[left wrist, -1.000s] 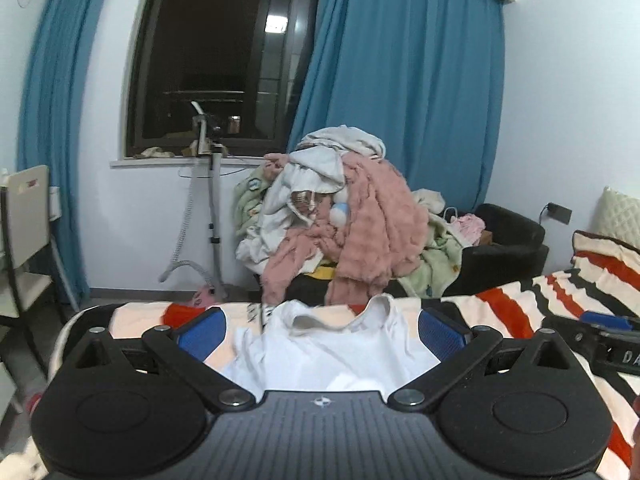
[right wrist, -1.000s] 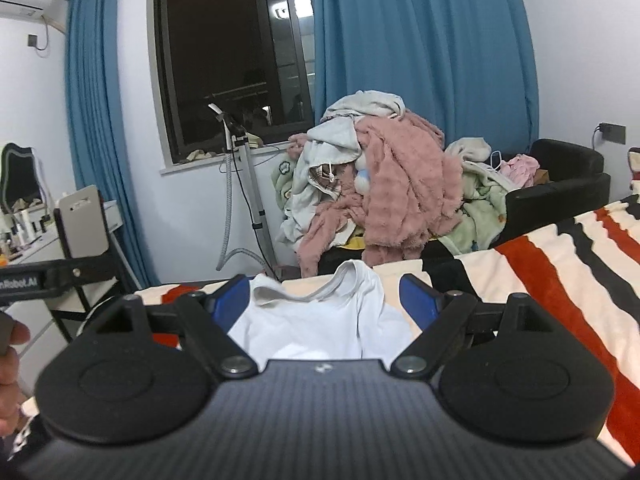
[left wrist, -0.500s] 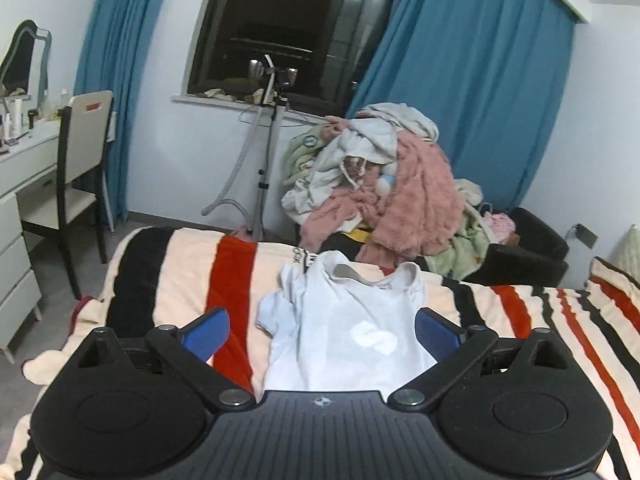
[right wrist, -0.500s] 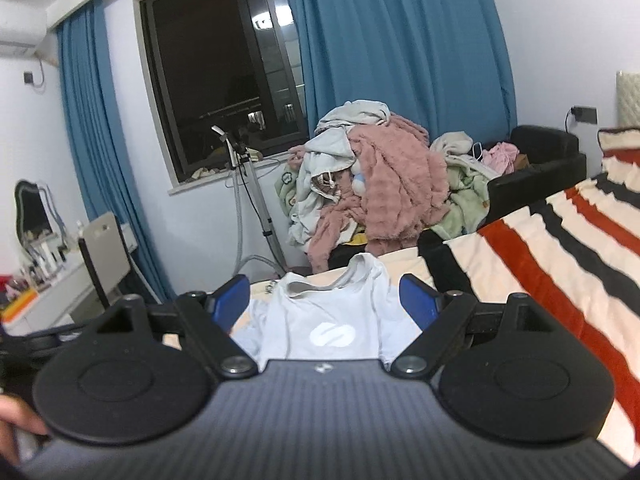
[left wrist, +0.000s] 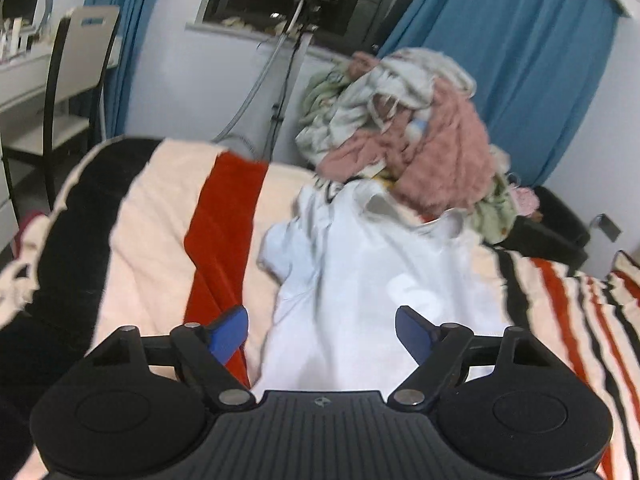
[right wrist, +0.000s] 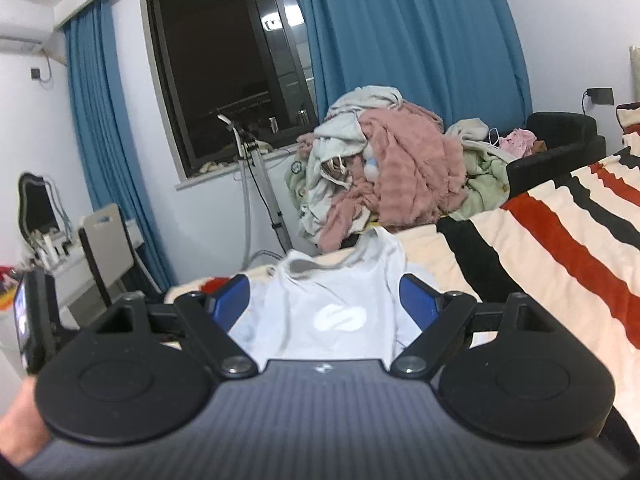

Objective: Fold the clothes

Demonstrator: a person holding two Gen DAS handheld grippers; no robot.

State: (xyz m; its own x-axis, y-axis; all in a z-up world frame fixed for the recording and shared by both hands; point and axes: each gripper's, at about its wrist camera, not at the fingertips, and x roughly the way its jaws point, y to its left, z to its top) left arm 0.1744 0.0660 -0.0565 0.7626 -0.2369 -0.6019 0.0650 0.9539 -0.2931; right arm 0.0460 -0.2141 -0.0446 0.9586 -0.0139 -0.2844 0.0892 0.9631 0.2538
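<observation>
Your left gripper [left wrist: 322, 330] has tipped downward over the last second: the window has slid up out of frame, and the white T-shirt [left wrist: 372, 280] now fills the middle of its view. Jaws wide, nothing between them. Your right gripper [right wrist: 325, 298] has lifted slightly, jaws equally wide and empty. Reads as an approach, fold not yet begun.

The shirt lies face up on the striped blanket [left wrist: 160, 220], collar toward the clothes pile [right wrist: 380, 176], pale oval logo on the chest. Thin, limp cotton, left sleeve bunched. The blanket is plush, in cream, red and black bands. The pile is heaped, with nubby pink fleece on top.
</observation>
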